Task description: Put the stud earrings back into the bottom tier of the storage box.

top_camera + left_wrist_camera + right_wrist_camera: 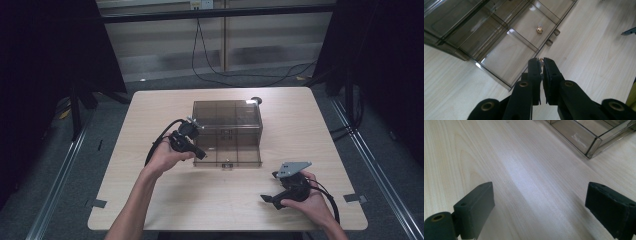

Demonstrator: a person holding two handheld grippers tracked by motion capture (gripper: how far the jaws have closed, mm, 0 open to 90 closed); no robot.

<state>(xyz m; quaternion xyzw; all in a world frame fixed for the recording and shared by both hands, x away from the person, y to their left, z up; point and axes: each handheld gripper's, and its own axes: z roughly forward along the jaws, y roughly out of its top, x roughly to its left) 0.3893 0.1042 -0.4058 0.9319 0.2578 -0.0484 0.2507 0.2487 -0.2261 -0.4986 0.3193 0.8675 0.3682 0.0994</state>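
A dark-curtained bay is seen around a pale wood-grain tabletop (165, 200), with black cables trailing across the grey floor (150, 82) behind it and strips of tape near the front corners. A smoky transparent compartment box (227, 132) has been set at the middle of the tabletop, its lid folded open so that the divided cells can be reached from above.

The left gripper (541, 62) is held just beside the box's near-left edge, tilted down toward the open cells. Its fingers (534, 72) are brought almost together, and a tiny gold-coloured bead (540, 59) is pinched at their tips; the narrow grip is judged to suit so small a piece. A second gold bead (539, 29) is already lying in one cell near the box's front wall, so the work is judged to be the sorting of such pieces into compartments, with the held one about to be carried over a cell and let go.

The right gripper (274, 199) is kept low over the tabletop's near-right part, well apart from the box, with its fingers (475, 205) spread wide and nothing between them; it is judged to be parked out of the way. A small dark round object (256, 100) is seen behind the box's far-right corner, too small to be identified.
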